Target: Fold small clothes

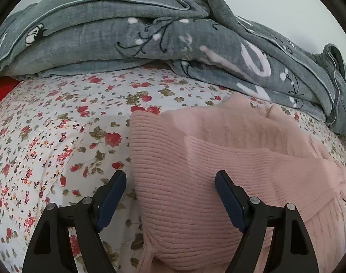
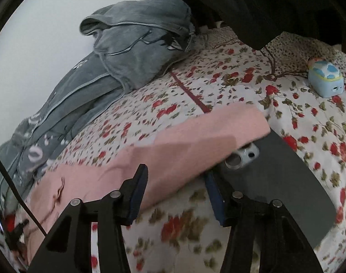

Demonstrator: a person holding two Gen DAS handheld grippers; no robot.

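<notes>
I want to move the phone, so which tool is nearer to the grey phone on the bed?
Right. The right tool hangs just beside the grey phone, its right finger at the phone's edge. The left tool sits over the pink sweater; no phone shows in its view.

Pink sweater (image 1: pixel 195 159) runs off my left view's bottom and right edges. Right view motion-blurred. Phone (image 2: pixel 275 166) corner tucked under sweater. Dark cloth (image 2: pixel 252 4) top right, can't identify. Grey blanket (image 2: pixel 127 45) cropped at left.
</notes>
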